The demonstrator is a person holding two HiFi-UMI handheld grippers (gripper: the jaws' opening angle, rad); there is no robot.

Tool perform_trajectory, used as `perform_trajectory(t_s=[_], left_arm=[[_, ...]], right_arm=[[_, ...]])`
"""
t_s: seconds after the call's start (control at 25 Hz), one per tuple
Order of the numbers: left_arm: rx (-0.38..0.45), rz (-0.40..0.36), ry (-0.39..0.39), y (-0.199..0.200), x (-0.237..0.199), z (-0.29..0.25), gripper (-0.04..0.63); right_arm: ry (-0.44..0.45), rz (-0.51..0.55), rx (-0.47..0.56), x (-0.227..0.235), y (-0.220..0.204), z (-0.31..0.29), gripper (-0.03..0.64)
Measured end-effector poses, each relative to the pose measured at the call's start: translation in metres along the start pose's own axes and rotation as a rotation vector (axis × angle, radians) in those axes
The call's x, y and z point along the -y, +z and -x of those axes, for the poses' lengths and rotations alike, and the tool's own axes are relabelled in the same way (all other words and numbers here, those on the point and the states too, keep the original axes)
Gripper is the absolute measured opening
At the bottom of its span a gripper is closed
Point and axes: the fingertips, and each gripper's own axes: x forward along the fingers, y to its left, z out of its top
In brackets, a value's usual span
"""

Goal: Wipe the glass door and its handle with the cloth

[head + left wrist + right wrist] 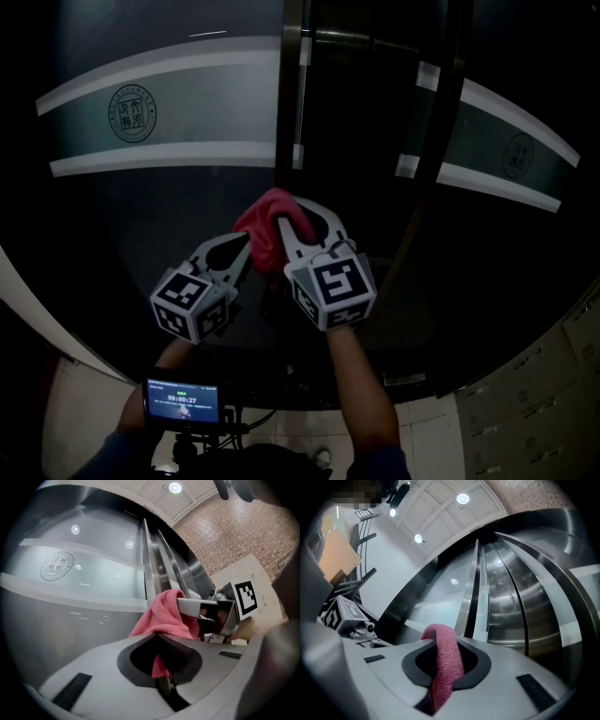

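Since the left tongs (246, 249) and right tongs (300, 217) are both clenched on the cloth (266, 221), press it flat to the glass door (178, 202) and sweep in overlapping strokes.

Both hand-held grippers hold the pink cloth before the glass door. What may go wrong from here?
1. The left hand-held gripper pinches only a narrow corner of the pink terry cloth; a pull from the right hand-held gripper might slip it out.
2. The cloth is bunched, so hard jaw tips may scrape the dark glass door.
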Motion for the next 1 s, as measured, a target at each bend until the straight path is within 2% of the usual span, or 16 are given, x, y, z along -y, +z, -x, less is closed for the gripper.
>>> perform_trajectory(t_s=[0.16,0.48,0.6,0.72,0.84,1.0], left_arm=[[-0.006,0.012,-0.017,-0.005,0.000,-0.001,0.012],[-0.009,0.025,-0.043,-0.011,0.003,0.002,0.012],[-0.013,0.039,-0.058,-0.019,0.009,0.010,0.012],[0.009,0.019,-0.068,-0.023,0.017,0.019,0.012],[-0.007,-0.010,-0.067,-0.038,0.024,0.023,0.012],[-0.032,0.014,-0.060,-0.055,0.038,0.038,0.012]], right_arm=[[-0.022,-0.053,-0.012,-0.003,-0.019,0.005,0.029],[-0.036,-0.094,0.021,-0.001,-0.013,0.007,0.028],[-0.074,-0.102,0.063,-0.006,-0.010,0.022,0.028],[-0.120,-0.070,0.075,-0.013,-0.009,0.040,0.028],[-0.147,-0.071,0.066,-0.021,-0.017,0.058,0.028],[-0.177,-0.072,0.023,-0.032,-0.032,0.092,0.028]])
